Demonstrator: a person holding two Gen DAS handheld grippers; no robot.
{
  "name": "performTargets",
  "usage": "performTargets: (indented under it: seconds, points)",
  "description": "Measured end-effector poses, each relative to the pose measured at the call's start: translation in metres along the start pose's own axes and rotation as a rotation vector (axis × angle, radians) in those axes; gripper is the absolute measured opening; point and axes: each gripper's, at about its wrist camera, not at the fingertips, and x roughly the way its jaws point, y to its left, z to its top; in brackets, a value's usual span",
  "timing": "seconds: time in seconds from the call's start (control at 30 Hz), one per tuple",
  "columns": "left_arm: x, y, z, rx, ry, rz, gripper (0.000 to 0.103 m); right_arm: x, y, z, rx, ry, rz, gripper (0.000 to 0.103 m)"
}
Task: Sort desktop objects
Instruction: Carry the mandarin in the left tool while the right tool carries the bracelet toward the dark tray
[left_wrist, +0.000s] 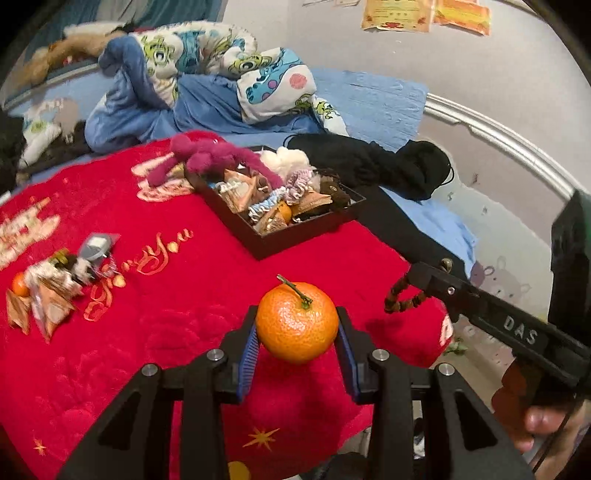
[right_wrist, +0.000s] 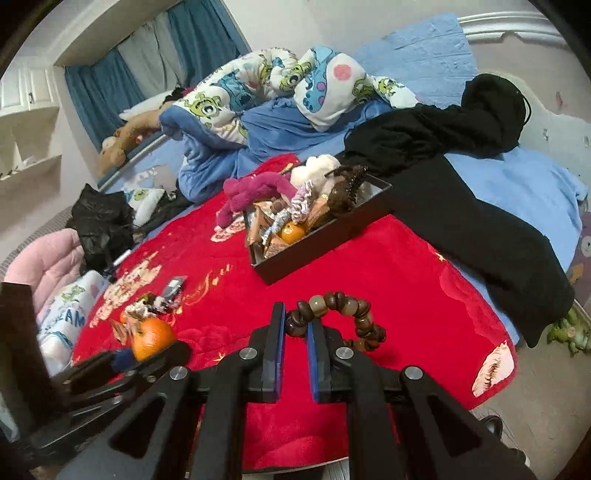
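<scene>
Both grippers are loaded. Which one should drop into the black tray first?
Probably the right gripper: its bead bracelet hangs facing the black tray squarely. The left gripper with its mandarin sits further left.

Cartoon-print quilt (left_wrist: 207, 55) crumpled on blue bedsheet (left_wrist: 373, 99), black garment (right_wrist: 461, 177) draped beside, blue curtains (right_wrist: 207, 40), certificates (left_wrist: 424, 14) on wall.

bedroom, bed (right_wrist: 517, 177), cartoon quilt (right_wrist: 229, 99), curtains (right_wrist: 199, 40)
</scene>
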Motion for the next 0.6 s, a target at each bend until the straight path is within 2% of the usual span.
performTargets:
  seconds: [0.1,0.43,0.6]
  points:
    - [0.006,-0.003,0.002,0.011,-0.004,0.024,0.04,-0.001,0.0,-0.001,-0.008,-0.013,0.014,0.011]
    - [0.034,-0.006,0.018,0.012,-0.003,0.036,0.039,0.007,-0.009,-0.003,-0.035,-0.013,0.015,0.011]
    - [0.04,-0.004,0.019,0.019,-0.006,0.057,0.04,0.013,-0.012,0.002,-0.036,0.003,-0.013,0.011]
